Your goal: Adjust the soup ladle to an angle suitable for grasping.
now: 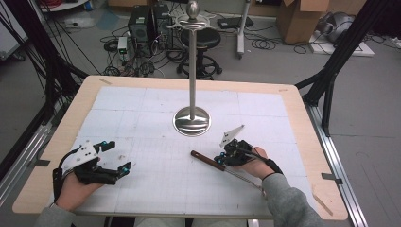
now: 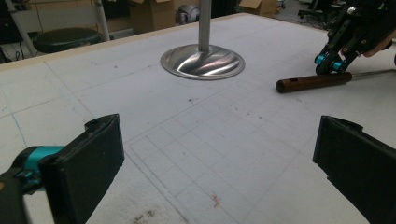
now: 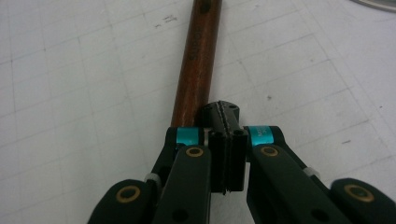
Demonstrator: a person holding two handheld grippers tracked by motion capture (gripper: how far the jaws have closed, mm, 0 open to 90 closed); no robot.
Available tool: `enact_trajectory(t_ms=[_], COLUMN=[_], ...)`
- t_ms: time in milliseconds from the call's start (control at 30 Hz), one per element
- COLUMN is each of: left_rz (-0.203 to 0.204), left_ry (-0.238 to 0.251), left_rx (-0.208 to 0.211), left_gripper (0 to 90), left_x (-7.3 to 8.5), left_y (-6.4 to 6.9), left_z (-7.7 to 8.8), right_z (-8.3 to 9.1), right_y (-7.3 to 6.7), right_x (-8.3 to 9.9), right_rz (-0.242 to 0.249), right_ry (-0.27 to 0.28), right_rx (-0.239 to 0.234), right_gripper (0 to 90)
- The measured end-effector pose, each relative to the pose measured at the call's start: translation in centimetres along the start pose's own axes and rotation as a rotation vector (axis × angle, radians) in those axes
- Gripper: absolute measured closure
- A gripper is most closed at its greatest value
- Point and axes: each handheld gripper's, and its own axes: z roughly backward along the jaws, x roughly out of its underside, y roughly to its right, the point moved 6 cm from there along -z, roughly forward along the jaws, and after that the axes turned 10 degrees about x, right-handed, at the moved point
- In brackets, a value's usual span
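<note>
Near edge of the high view first: left tongs [image 1: 111, 158] sit lower left on the counter [image 1: 56, 142], jaws spread wide, nothing between them. In the left gripper view the two black pads [image 2: 88, 163] frame bare white mat [image 2: 196, 154].

Right tongs [image 1: 221, 161] are lower right of centre, clenched tight. In the right gripper view the pads meet face to face, with no gap and nothing between them; the wooden handle [image 3: 196, 65] lies just beside and under the left one, not inside the grip. Whether the tip actually touches the wood I can't tell.

The thing itself: a long tool with a brown wooden handle [image 1: 205, 160] and a thin metal shaft [image 1: 241, 177], flat on the mat. Long axis runs diagonally, handle end toward upper left, shaft trailing to lower right under the right hand [image 1: 257, 163]. Seen from the left tongs' camera it sits at the upper right, handle [image 2: 313, 82] end-on toward frame centre, well apart from that side.

So the right side is the near one by a wide margin. My read: for a grip those jaws need to open and straddle the handle across its axis.

Further back, a metal stand [image 1: 191, 120] with a round base and tall post, centre frame, clear of the tool.
</note>
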Motion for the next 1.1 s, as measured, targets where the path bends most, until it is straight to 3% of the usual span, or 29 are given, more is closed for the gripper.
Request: enact_trajectory(t_ms=[100, 167, 800, 967, 1100], left_rz=[0.000, 0.000, -0.004, -0.002, 0.003], left_ry=[0.002, -0.002, -0.005, -0.001, 0.008], left_rx=[-0.001, 0.001, 0.004, 0.007, 0.008], left_gripper=[2.5, 2.5, 2.5, 2.5, 2.5], left_x=[0.0, 0.0, 0.0, 0.0, -0.1], left_y=[0.0, 0.0, 0.0, 0.0, 0.0], left_z=[0.0, 0.0, -0.1, -0.1, 0.0], right_z=[0.0, 0.1, 0.5, 0.7, 1.8], right_y=[0.0, -0.3, -2.7, -3.3, -3.1], right_x=[0.0, 0.1, 0.1, -0.1, -0.7], right_rz=[-0.006, -0.009, 0.123, 0.181, 0.168], right_ry=[0.000, -0.004, -0.028, -0.053, 0.001], right_rx=[-0.009, -0.044, -0.121, -0.095, -0.076], right_gripper=[90.0, 90.0, 90.0, 90.0, 89.7])
